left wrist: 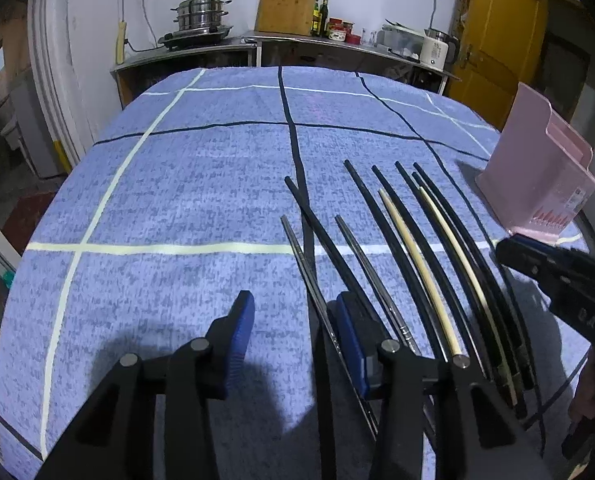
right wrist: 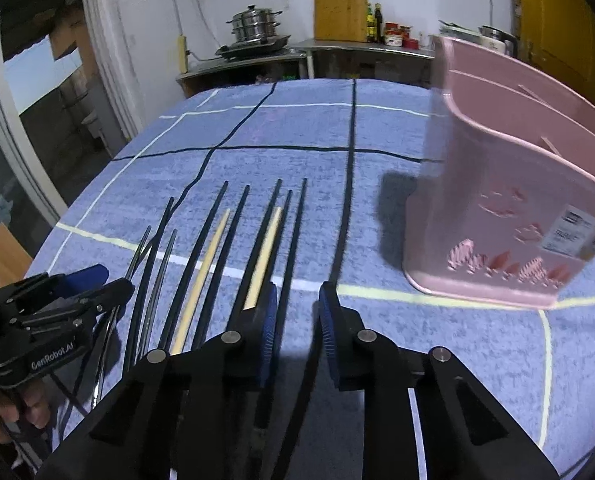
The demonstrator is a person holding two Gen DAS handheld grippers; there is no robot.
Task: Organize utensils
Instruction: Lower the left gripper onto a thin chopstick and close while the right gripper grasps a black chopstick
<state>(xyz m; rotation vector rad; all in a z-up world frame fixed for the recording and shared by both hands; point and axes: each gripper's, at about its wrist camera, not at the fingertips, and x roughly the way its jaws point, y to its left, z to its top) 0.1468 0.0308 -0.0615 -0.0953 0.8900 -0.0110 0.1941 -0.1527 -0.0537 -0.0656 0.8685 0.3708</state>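
Lying side by side on the blue checked cloth, the chopsticks [right wrist: 217,264] fan out toward twelve o'clock: several black ones, two pale wooden ones [right wrist: 201,276] among them, and two thin metal ones [left wrist: 297,256] at the nine o'clock edge of the row. None has gone into the pink holder [right wrist: 509,208] yet, which stands upright on the surface [left wrist: 157,200] at about two o'clock from the sticks, well apart from them.

The right hand-held gripper [right wrist: 297,312] hovers low over the three o'clock end of the row, its jaws narrow, with one black stick running up between the blue pads [right wrist: 267,320]; whether the pads press on it I cannot tell. The left hand-held gripper [left wrist: 293,320] sits over the nine o'clock end with its jaws partly apart, a metal stick just inside its right pad and nothing gripped.

The sticks lie close together, some touching, so a closing jaw could catch a neighbour or pinch two at once. Round, smooth sticks may also roll or pivot if gripped near one end, and a tilted stick could miss the holder's slot or knock the light holder over.
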